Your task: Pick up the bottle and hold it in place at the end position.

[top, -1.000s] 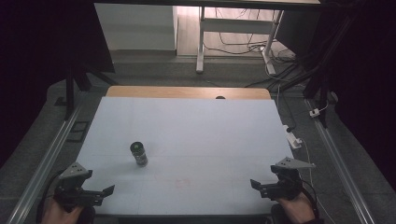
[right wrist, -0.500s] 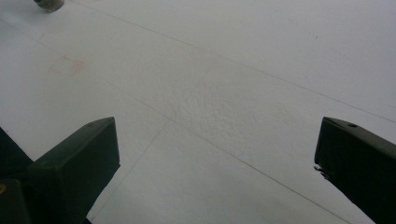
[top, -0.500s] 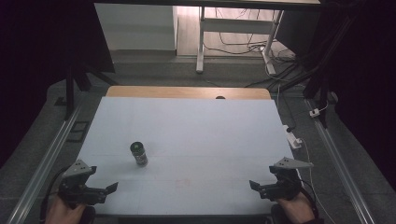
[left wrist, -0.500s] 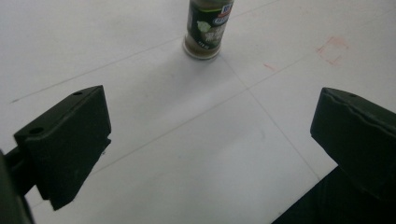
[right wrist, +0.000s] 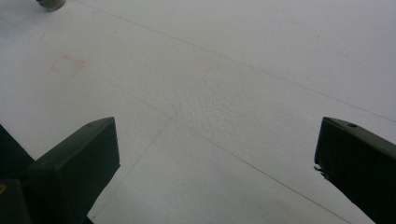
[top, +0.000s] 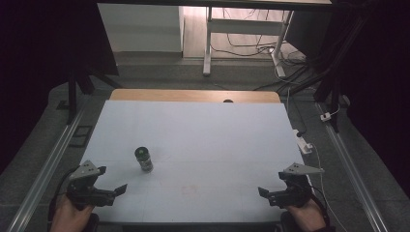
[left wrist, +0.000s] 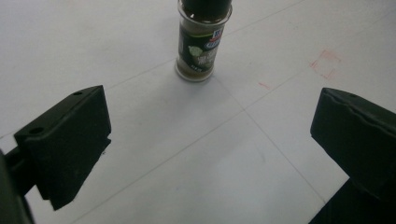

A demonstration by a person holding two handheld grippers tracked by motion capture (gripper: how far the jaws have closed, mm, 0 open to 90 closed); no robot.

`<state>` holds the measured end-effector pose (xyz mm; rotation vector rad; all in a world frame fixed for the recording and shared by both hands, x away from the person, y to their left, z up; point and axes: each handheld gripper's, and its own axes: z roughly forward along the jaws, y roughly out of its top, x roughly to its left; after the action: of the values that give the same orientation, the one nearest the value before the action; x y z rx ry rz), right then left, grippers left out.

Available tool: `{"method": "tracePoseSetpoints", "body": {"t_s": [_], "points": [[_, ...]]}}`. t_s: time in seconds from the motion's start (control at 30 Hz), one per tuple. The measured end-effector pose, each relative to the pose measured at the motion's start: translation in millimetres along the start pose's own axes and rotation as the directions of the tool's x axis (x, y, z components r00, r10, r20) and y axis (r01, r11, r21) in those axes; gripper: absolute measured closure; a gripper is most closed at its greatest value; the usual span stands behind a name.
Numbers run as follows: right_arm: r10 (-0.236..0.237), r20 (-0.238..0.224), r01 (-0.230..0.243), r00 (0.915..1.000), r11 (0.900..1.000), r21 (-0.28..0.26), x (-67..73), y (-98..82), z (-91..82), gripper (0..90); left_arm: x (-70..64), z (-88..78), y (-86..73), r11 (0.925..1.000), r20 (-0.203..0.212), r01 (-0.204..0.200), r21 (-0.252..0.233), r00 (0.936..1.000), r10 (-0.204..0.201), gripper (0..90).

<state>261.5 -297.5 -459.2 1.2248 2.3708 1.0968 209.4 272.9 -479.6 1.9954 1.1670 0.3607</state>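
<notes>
A small glass spice jar [top: 143, 159] with a dark lid and a green label stands upright on the white table [top: 203, 130], left of the middle. The left gripper view has the jar [left wrist: 201, 39] straight ahead, beyond the jaws. My left gripper [top: 118, 190] is open near the front left corner, short of the jar and apart from it. My left gripper [left wrist: 210, 144] holds nothing between its wide black jaws. My right gripper [top: 261, 192] is open near the front right corner, empty, and my right gripper [right wrist: 215, 163] faces bare tabletop. The jar's base [right wrist: 50, 3] peeks in at the top left.
A faint red square mark [top: 189, 188] lies on the table between the grippers. A wooden strip [top: 193, 95] edges the far side. Metal rails [top: 46, 166] run along both sides. A white power strip [top: 303, 143] and cables lie off the right edge.
My left gripper has moved a little to the right and forward, toward the jar. The right gripper and the jar have stayed put.
</notes>
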Motion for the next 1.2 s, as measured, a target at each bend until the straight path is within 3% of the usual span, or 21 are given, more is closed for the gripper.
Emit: {"method": "tracePoseSetpoints", "body": {"t_s": [0.3,0.67,0.93,1.2], "points": [[-0.001,-0.006,0.001,1.0000,1.000,0.005,-0.3,0.2,0.3,0.0,1.1,13.4,7.5,0.9994,0.037,-0.013,-0.033,0.9992,0.014,0.2],[-0.002,-0.006,0.002,1.0000,1.000,0.007,-0.2,0.3,0.6,0.0,3.1,34.7,20.2,0.9991,0.002,-0.041,0.012,0.9991,0.041,0.0],[-0.001,-0.005,0.001,1.0000,1.000,0.006,-0.2,0.3,0.4,0.0,8.6,48.6,28.7,0.9975,0.026,-0.068,0.016,0.9973,0.068,0.0],[0.004,-0.004,-0.004,1.0000,1.000,0.005,-0.7,0.3,0.2,0.0,15.4,66.9,37.8,0.9976,0.050,-0.063,0.028,0.9969,0.061,0.0]]}}
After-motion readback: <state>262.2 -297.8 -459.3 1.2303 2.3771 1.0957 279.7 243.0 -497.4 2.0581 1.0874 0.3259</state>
